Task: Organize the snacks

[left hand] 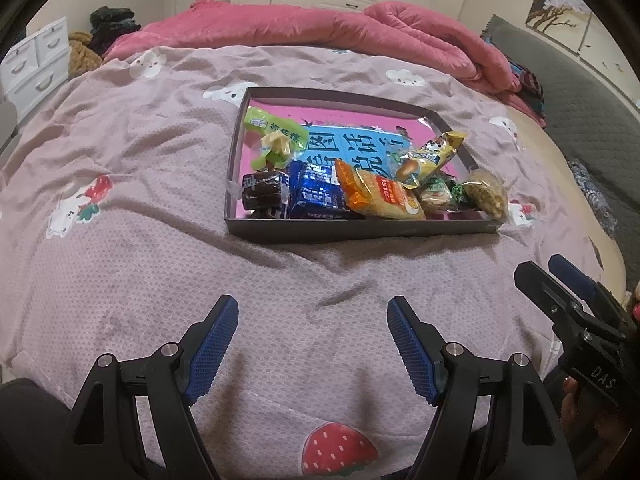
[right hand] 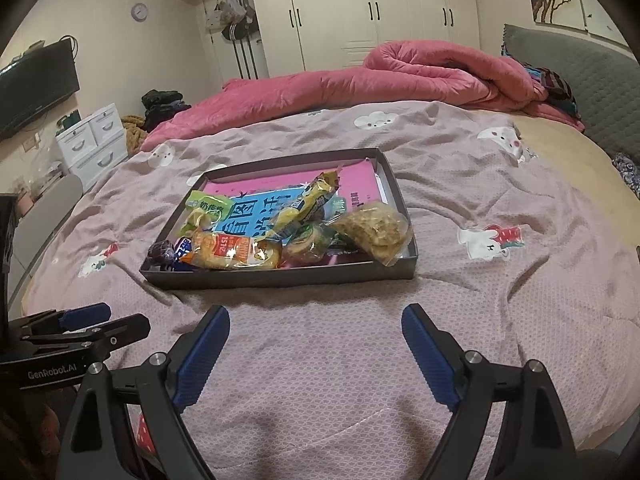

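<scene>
Wrapped snack packets (left hand: 360, 184) all lie in shallow dark cardboard tray (left hand: 360, 230), frame centre. Left gripper (left hand: 312, 344) and right gripper (right hand: 316, 352) wide apart, empty, at lower frame. Sorting looks complete; next: confirm no strays.

A: Dim, warm indoor light; both views are soft, slightly grainy, with dark rounded corners.

B: Strong fisheye bending at the edges. Glare shines on the wardrobe doors (right hand: 332, 12); soft shadows fall on the bedspread (left hand: 160, 240).
</scene>
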